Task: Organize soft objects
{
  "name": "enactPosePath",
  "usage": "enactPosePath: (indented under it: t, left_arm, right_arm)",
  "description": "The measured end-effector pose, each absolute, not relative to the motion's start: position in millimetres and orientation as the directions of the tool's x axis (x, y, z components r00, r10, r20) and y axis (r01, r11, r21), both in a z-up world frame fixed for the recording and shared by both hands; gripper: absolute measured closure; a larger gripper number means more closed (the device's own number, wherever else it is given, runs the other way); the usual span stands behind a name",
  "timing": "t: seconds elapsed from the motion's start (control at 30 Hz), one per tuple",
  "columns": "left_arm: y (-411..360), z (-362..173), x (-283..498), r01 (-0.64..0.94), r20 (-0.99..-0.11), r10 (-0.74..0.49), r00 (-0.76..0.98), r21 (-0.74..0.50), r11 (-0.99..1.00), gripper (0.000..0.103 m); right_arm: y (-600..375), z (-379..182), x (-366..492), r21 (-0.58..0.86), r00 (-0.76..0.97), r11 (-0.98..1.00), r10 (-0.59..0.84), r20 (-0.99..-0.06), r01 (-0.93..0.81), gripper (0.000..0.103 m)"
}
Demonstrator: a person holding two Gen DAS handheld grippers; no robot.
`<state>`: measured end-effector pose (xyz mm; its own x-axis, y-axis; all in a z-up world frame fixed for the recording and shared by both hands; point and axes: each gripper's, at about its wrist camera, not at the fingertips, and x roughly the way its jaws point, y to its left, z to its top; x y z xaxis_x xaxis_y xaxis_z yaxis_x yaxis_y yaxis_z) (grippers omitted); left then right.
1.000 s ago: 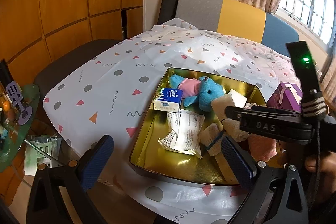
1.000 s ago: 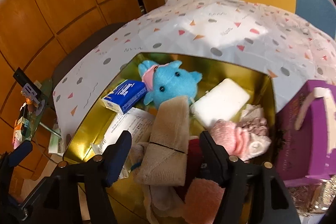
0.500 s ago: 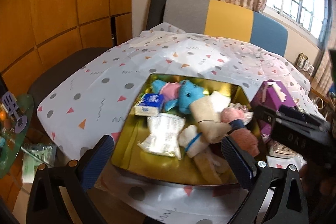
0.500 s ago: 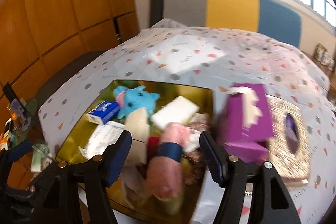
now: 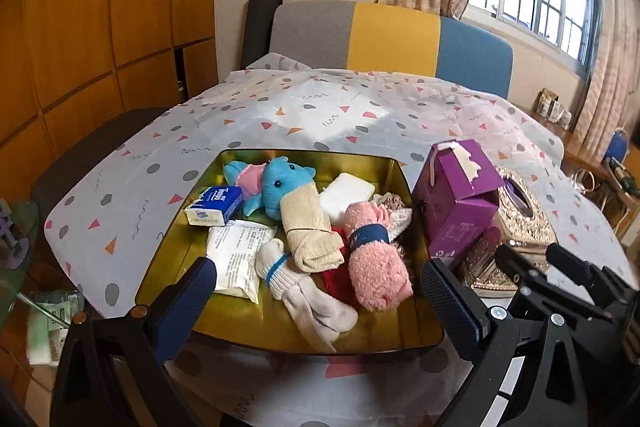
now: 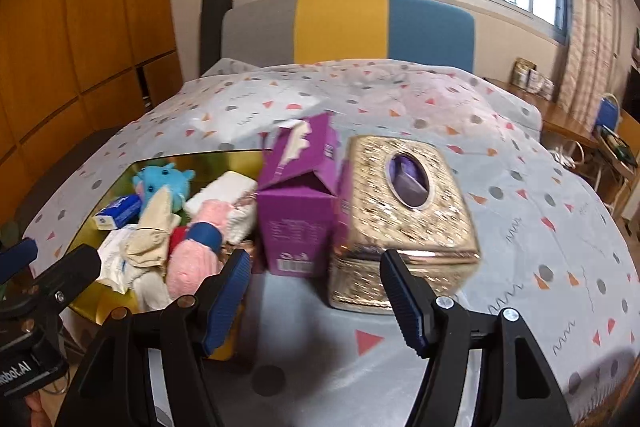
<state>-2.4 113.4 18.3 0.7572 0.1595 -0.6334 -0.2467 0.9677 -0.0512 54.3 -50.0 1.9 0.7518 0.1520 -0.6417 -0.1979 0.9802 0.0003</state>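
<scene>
Left tool [image 5: 316,301] tilted downward, jaws spread wide, nothing gripped. Right tool [image 6: 316,293] likewise angled down, jaws parted, empty.

Your gold tray [image 5: 416,199] holds the whole soft pile: blue plush [image 5: 282,183] at its far wall, beige roll [image 5: 310,231] leaning over it, pink fuzzy roll [image 5: 378,267] (navy band round its middle) towards the tray's right side, white banded socks [image 5: 304,291] sprawled at its near edge.

Blue tissue pack [image 5: 215,205]: "Tempo". Left gripper body [image 6: 18,373]: "bot.AI".
</scene>
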Motion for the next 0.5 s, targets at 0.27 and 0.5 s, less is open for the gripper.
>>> enactPosePath:
  t: [0.27,0.5]
  left_arm:
    - [113.5,12.3,-5.3,-0.281,-0.637,0.207,0.742,-0.017,0.959,0.000]
    - [115.1,10.7,-6.6,-0.288,-0.638,0.210,0.741,-0.020,0.957,0.000]
  right_arm:
    - [-58.2,1.5,52.4,0.017,0.760,0.984,0.148,-0.632,-0.178,0.035]
    - [-55.0,-0.4,50.9,0.016,0.757,0.982,0.155,-0.635,-0.188,0.035]
